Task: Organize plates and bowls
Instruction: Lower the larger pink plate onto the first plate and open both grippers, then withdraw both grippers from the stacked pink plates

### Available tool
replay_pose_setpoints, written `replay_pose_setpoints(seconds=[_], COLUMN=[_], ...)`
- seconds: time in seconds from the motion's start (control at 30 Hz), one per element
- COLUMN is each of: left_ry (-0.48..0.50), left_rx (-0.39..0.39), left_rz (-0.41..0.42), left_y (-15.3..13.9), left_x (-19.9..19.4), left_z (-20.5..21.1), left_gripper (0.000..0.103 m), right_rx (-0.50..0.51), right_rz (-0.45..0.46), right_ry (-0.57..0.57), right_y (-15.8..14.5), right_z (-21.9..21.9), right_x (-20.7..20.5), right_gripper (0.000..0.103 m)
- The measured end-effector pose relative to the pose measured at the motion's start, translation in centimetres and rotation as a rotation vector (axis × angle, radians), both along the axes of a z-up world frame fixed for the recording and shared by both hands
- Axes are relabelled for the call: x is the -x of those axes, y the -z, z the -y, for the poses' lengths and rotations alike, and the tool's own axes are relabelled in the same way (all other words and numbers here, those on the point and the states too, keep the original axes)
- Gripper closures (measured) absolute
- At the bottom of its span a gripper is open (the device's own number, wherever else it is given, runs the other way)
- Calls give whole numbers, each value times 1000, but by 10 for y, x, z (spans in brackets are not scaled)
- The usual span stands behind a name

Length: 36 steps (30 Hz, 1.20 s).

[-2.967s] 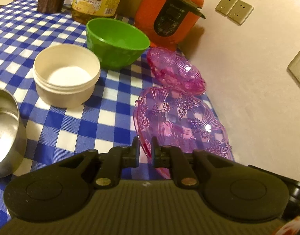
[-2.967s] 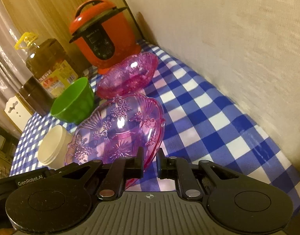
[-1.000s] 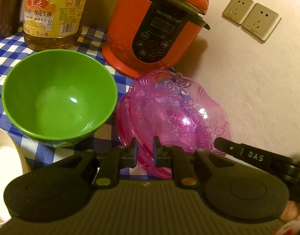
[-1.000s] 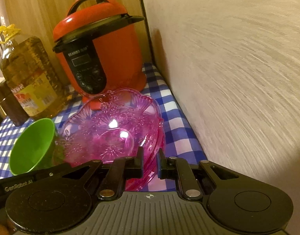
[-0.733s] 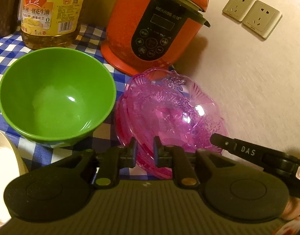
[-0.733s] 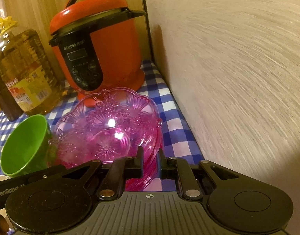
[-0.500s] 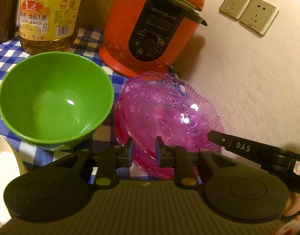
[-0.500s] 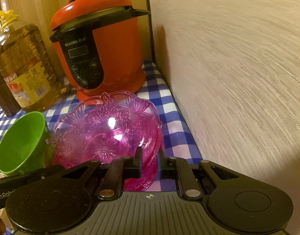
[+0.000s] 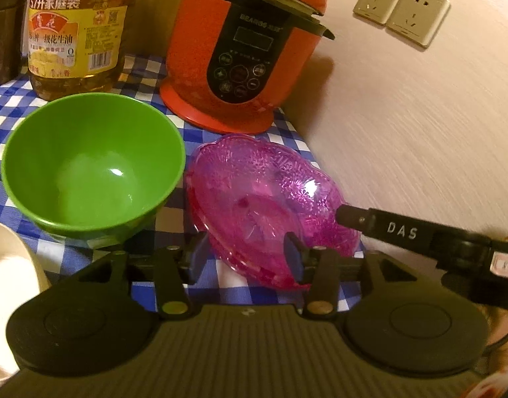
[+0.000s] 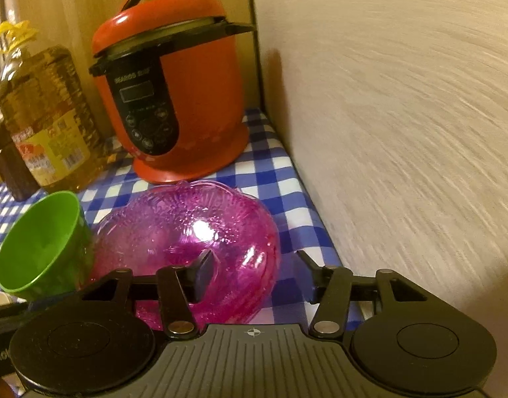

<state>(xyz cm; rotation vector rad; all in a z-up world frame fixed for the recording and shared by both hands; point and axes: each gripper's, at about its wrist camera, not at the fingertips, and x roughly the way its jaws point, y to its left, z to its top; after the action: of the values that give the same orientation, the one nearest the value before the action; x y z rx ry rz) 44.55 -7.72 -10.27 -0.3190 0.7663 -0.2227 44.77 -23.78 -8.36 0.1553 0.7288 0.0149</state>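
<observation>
The pink glass plates (image 9: 267, 205) sit in a stack on the blue and white checked cloth (image 9: 174, 275), close to the wall (image 9: 419, 139). I can see more than one rim at the near edge, so one plate lies inside another. The left gripper (image 9: 245, 258) has its two fingers spread wide apart, one on each side of the near rim of the stack, and it holds nothing. The right gripper (image 10: 254, 265) is wide apart too. Its left finger looks to be over or inside the pink stack (image 10: 187, 232) and its right finger is out past the rim, over the cloth (image 10: 287, 199). I cannot tell if either finger touches the glass. In the left view a black finger of the right gripper (image 9: 360, 219), marked DAS, reaches to the far right rim of the plates. A green bowl (image 9: 91, 172) stands just beside the pink stack on its left, and it has nothing in it. In the right view the green bowl (image 10: 41, 248) looks to touch the pink rim. Behind them stands a red cooker (image 9: 240, 49) with a black panel of buttons. Next to it is a big bottle of yellow oil (image 9: 75, 30). A white bowl (image 9: 8, 285) peeks in at the lower left. Two sockets (image 9: 401, 10) are on the wall.
</observation>
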Motion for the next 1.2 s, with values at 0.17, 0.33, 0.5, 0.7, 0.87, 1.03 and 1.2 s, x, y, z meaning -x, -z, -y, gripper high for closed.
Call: replay_pose_setpoints(seconds=[0.17,0.33,0.5,0.7,0.87,1.03,1.2], left_ry=[-13,-11,-1,5,5,5,6], left_rx=[-16,-30,-24,-7,-3,1,7], left_rz=[36,47,48,24,24,17,20], left_y=[-5,-6,-4,3,4,6,2], left_x=[17,24,21,16,13,13,15], left_z=[-3,-5,-5,-6,-6,-7,-9], left_gripper=[64,87,91,92,92,92,92], right_rx=[-32,-68,-101,-106,-98,-101,-95], right_rz=[11,35,32,31,33,35,38], right_ry=[23,13,10,6,14,16,12], right_y=[0,2,9,13,14,13,7], right_z=[4,0,-3,-4,-4,-2,-3], right_x=[17,36,44,41,43,45,49], right_gripper=[50,50,70,73,73,73,72])
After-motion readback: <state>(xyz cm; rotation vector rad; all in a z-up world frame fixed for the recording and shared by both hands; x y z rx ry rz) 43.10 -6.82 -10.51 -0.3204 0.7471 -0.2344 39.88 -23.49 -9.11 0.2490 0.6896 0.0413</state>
